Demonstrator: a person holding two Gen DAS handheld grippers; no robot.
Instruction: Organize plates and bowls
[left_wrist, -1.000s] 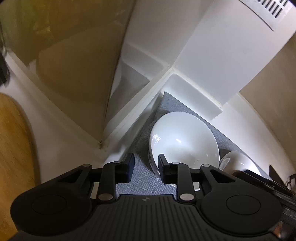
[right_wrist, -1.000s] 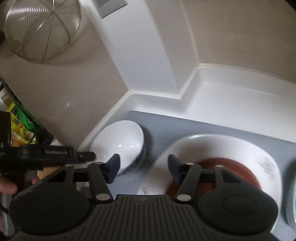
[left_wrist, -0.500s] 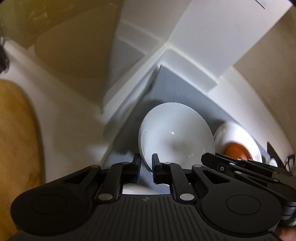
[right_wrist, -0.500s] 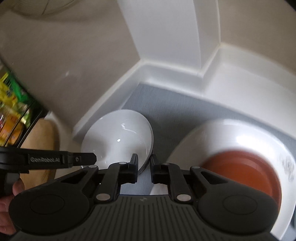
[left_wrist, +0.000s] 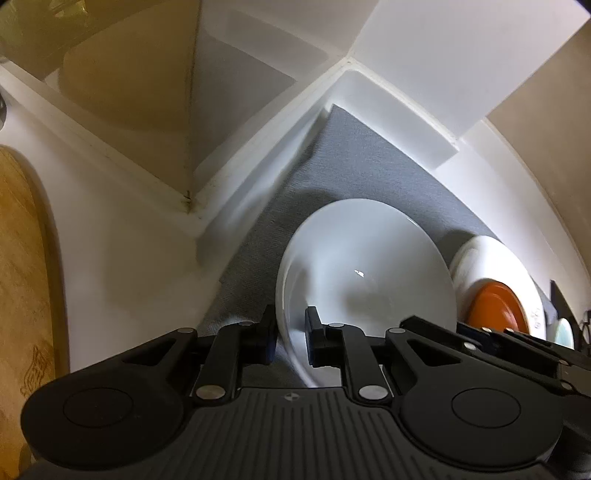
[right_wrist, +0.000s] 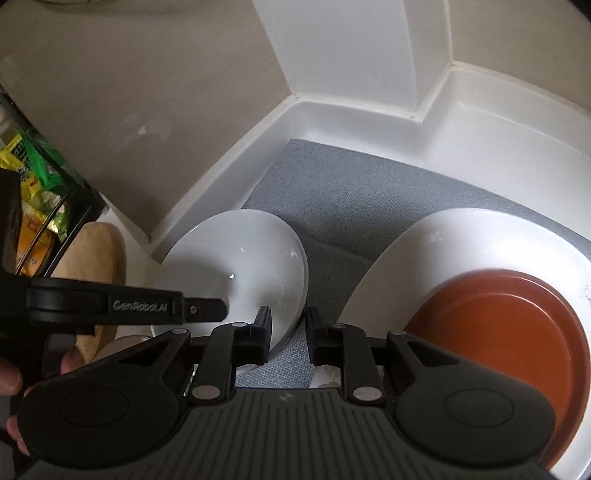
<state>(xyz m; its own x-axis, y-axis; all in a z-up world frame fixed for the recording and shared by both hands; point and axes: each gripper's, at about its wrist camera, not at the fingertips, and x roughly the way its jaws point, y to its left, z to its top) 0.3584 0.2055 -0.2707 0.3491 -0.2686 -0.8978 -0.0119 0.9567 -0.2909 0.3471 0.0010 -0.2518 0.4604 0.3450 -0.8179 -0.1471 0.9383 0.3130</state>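
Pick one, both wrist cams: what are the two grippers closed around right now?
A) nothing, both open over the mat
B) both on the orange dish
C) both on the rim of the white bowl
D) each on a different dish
C: the left gripper and the right gripper each straddle the rim of the same white bowl, on opposite sides of it.

Each tool is matte black plastic: a ribbed centre panel, two round side discs, and angled link arms pinned with silver rivets. The left tool (left_wrist: 290, 341) and right tool (right_wrist: 287, 341) match. "GenRobot.AI" marks one arm; bare fingers (right_wrist: 11, 376) show.
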